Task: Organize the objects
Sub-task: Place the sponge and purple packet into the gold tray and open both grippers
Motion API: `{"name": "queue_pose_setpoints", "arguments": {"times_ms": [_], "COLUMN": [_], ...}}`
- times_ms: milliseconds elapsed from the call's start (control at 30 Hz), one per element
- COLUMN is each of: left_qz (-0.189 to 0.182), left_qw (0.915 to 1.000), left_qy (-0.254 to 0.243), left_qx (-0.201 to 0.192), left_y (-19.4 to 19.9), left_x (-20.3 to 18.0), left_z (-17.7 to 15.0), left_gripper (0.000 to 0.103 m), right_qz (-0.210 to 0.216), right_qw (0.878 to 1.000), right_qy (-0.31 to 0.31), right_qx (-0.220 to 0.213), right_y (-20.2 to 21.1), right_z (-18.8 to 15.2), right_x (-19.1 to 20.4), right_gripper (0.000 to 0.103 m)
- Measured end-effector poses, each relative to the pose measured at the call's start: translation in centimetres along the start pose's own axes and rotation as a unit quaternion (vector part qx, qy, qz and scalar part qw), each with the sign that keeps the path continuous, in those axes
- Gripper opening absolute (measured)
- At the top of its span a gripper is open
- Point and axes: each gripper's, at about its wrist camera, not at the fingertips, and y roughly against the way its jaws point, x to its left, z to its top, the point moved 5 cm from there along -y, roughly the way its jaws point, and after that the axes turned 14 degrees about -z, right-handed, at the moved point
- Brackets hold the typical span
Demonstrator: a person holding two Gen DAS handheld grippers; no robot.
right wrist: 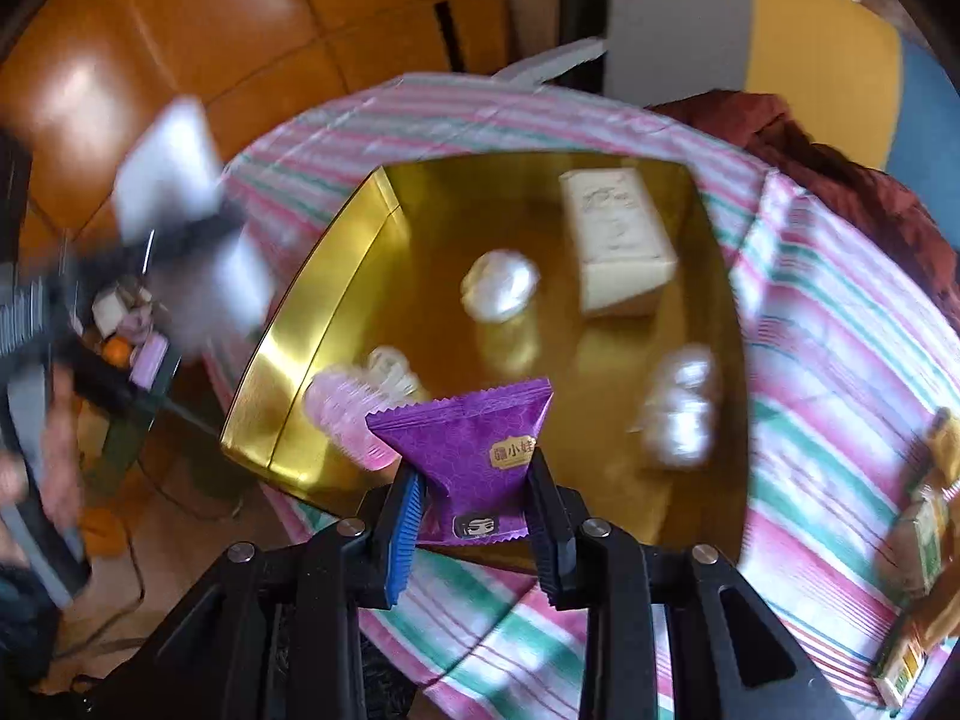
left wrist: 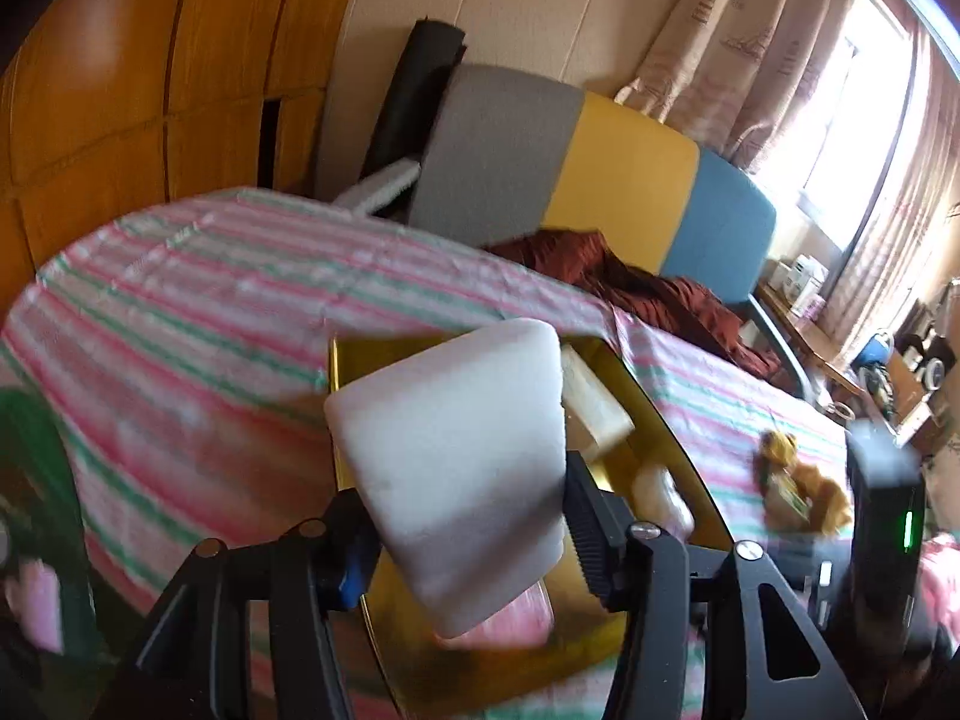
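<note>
My left gripper (left wrist: 471, 525) is shut on a white foam block (left wrist: 462, 468) and holds it above the gold tray (left wrist: 672, 420). My right gripper (right wrist: 474, 480) is shut on a purple snack packet (right wrist: 474, 450) over the near edge of the gold tray (right wrist: 312, 324). In the tray lie a cream box (right wrist: 618, 240), a white wrapped ball (right wrist: 498, 285), a clear wrapped sweet (right wrist: 681, 408) and a pink packet (right wrist: 342, 414). The left gripper with its white block shows blurred at the left of the right wrist view (right wrist: 174, 204).
The tray sits on a bed with a pink, green and white striped sheet (left wrist: 198, 312). Yellow snack packets (left wrist: 792, 480) lie on the sheet right of the tray, also in the right wrist view (right wrist: 924, 516). A dark red blanket (left wrist: 648, 282) lies by the headboard. A wooden wardrobe (left wrist: 150, 78) stands behind.
</note>
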Motion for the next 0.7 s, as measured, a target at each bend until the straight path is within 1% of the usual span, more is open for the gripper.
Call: {"name": "queue_pose_setpoints", "arguments": {"times_ms": [33,67,100,133,200,267,333,400,567,633,700], "left_qz": [0.001,0.001,0.003,0.005,0.005,0.004,0.005,0.017,0.032,0.035,0.038], "left_qw": [1.0000,1.0000,0.9999,0.9996,0.9991,0.9984,0.9985,0.9988,0.9984,0.9982,0.9981], "left_qy": [0.001,0.004,0.010,0.023,0.042,0.055,0.053,0.046,0.046,0.048,0.049], "left_qx": [-0.005,-0.005,-0.008,-0.015,-0.010,-0.010,-0.008,-0.004,0.005,0.004,0.001], "left_y": [-0.7,-1.2,-1.6,-2.1,-2.7,-2.8,-2.6,-2.4,-2.0,-1.8,-1.5], "left_x": [0.3,0.6,0.9,1.4,2.0,2.3,2.4,2.3,2.7,2.5,2.3], "left_z": [1.1,1.7,2.3,2.8,3.1,2.8,2.2,1.2,-1.0,-1.6,-1.9], "left_gripper": [0.069,0.078,0.094,0.097,0.097,0.097,0.097,0.097,0.097,0.097,0.097], "right_qz": [0.005,0.016,0.025,0.046,0.105,0.138,0.144,0.156,0.149,0.132,0.107], "right_qw": [1.000,1.000,0.999,0.999,0.994,0.990,0.989,0.987,0.989,0.991,0.994], "right_qy": [0.007,0.014,0.017,0.020,0.022,0.027,0.027,0.015,-0.007,-0.013,-0.019], "right_qx": [0.005,0.012,0.016,0.020,0.029,0.030,0.023,0.023,0.015,0.007,-0.004], "right_y": [-0.4,-0.9,-1.2,-1.5,-1.7,-1.8,-1.8,-1.8,-1.5,-1.0,-0.6], "right_z": [-0.1,-0.1,-0.2,-0.3,-0.8,-1.2,-1.3,-1.4,-1.6,-2.0,-2.0], "right_x": [0.7,1.5,2.0,2.7,4.3,5.2,5.4,5.0,3.5,3.3,2.6], "right_gripper": [0.033,0.034,0.034,0.035,0.052,0.052,0.053,0.053,0.053,0.053,0.053]}}
